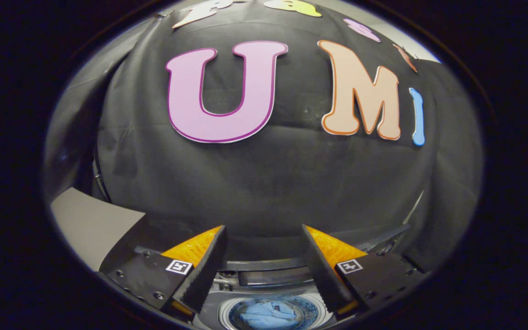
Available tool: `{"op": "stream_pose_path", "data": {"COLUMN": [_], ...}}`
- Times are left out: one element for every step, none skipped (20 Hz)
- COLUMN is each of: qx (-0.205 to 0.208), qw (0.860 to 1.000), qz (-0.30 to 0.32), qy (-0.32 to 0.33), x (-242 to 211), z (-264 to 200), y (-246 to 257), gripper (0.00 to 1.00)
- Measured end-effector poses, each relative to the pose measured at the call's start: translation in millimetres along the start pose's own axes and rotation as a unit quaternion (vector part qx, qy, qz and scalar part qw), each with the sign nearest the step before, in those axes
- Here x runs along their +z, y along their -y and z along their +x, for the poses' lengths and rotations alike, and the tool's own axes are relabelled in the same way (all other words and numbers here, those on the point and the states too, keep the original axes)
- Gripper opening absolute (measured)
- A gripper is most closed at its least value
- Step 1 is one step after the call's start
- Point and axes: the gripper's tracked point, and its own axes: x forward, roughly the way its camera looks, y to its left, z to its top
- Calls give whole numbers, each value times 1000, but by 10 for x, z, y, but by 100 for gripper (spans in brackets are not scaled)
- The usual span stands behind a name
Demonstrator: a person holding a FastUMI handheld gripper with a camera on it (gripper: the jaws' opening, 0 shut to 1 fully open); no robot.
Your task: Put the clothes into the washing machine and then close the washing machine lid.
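Observation:
My gripper (264, 231) is open, fingers spread wide with nothing between them. It is held high above the washing machine (264, 277), looking at the booth wall. Down between the fingers I see the machine's round drum opening (268, 314). A light blue garment (268, 316) lies inside the drum. The machine's dark raised lid (264, 265) stands just behind the opening, at the back of the top.
A pale grey panel (87, 224) stands left of the machine, beyond my left finger. The black cloth wall (264, 183) hangs close behind the machine. A thin pale rod (416, 206) runs along the right.

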Motion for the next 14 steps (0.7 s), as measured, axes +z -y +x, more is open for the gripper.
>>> {"op": "stream_pose_path", "data": {"qx": [-1, -2, -2, -2, -2, 0, 3, 10, 15, 17, 18, 19, 16, 14], "qw": [1000, 1000, 1000, 1000, 1000, 1000, 1000, 1000, 1000, 999, 999, 1000, 1000, 1000], "qz": [-1, -2, -2, -1, 0, 2, 6, 12, 19, 24, 26, 23, 17, 11], "qy": [-3, -4, -7, -8, -11, -13, -15, -17, -17, -15, -11, -8, -6, -4], "x": [-35, -93, -143, -201, -264, -332, -388, -436, -464, -483, -477, -465, -458, -449], "z": [-60, -130, -205, -280, -358, -437, -505, -580, -652, -721, -797, -859, -912, -955], "y": [5, 6, 14, 21, 26, 26, 26, 14, 0, 12, 27, 31, 64, 80], "gripper": [98, 98, 98, 98, 98, 98, 98, 98, 98, 98, 98, 98, 98, 98]}}
